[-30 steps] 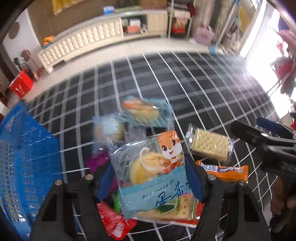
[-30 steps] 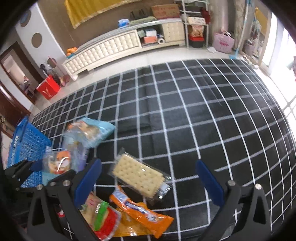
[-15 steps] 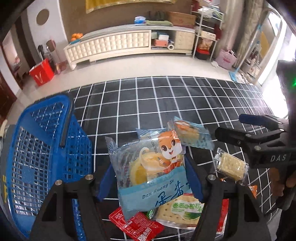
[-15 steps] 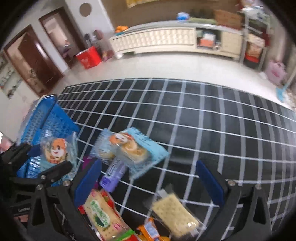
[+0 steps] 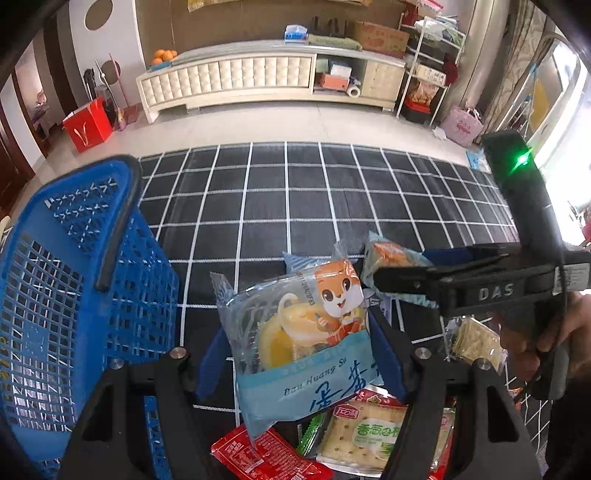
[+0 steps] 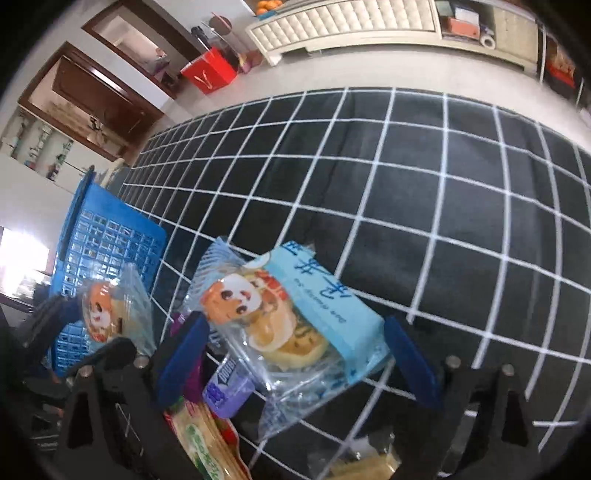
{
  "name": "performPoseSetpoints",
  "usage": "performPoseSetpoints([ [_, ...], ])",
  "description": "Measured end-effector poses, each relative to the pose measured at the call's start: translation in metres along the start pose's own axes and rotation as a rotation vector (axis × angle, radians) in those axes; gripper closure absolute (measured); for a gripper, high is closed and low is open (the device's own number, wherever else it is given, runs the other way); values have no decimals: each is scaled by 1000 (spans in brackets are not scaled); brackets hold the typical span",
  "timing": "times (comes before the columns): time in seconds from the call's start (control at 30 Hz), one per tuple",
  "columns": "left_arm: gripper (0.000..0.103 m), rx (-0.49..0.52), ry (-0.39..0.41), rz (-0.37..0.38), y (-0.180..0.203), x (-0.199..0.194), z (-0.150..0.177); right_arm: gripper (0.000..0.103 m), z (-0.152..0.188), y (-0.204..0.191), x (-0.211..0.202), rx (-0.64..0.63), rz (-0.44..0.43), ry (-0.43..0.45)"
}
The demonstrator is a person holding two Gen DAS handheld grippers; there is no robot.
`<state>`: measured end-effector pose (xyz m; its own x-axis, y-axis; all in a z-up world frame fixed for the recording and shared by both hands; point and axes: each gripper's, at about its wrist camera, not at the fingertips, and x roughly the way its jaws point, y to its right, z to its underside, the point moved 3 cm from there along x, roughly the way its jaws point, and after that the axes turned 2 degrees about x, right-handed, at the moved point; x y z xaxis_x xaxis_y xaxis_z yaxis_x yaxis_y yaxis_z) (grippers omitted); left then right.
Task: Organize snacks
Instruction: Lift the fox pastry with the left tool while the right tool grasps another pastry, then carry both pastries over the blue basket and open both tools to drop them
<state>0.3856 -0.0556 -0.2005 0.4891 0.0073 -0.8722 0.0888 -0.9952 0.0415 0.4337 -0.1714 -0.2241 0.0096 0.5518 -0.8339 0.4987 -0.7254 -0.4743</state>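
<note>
Left tool (image 5: 301, 354) clamped on squirrel cake pack (image 5: 303, 339), long axis upright, printed face toward cam. Blue basket (image 5: 74, 295) just left of it, contents unclear. Right tool (image 6: 291, 354) spread wide around 2nd cake pack (image 6: 295, 332), not gripping.

We are in a home's living room. Along the far wall we see a long, low cream cabinet (image 5: 258, 79) with a tufted front and open cubbies, oranges (image 5: 163, 56) piled on its top and a cardboard box (image 5: 380, 34) further along. A red gift bag (image 5: 87, 126) stands on the pale tiled floor (image 5: 229, 129), a dark wooden door (image 6: 92, 96) opens to another room, and a black mat with a white grid (image 5: 314, 195) covers the floor before us.
</note>
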Motion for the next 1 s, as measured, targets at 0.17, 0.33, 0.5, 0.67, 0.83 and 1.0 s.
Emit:
performPoseSetpoints([
  [0.17,35,-12,-5,9,3,7,2,15,7,-7,1,-40,-1,7],
  [0.33,35,-14,-22,18,5,11,7,31,24,-11,-9,-69,20,44],
  [0.5,35,-12,-25,26,5,6,15,33,42,-19,-13,-93,63,73],
  [0.67,35,8,17,47,10,-21,15,33,50,-22,-31,-54,79,95],
  [0.83,35,18,74,71,7,-60,18,33,54,-61,-73,-74,105,158],
  [1.0,35,15,129,102,-4,-109,23,33,59,-105,-117,-96,144,229],
])
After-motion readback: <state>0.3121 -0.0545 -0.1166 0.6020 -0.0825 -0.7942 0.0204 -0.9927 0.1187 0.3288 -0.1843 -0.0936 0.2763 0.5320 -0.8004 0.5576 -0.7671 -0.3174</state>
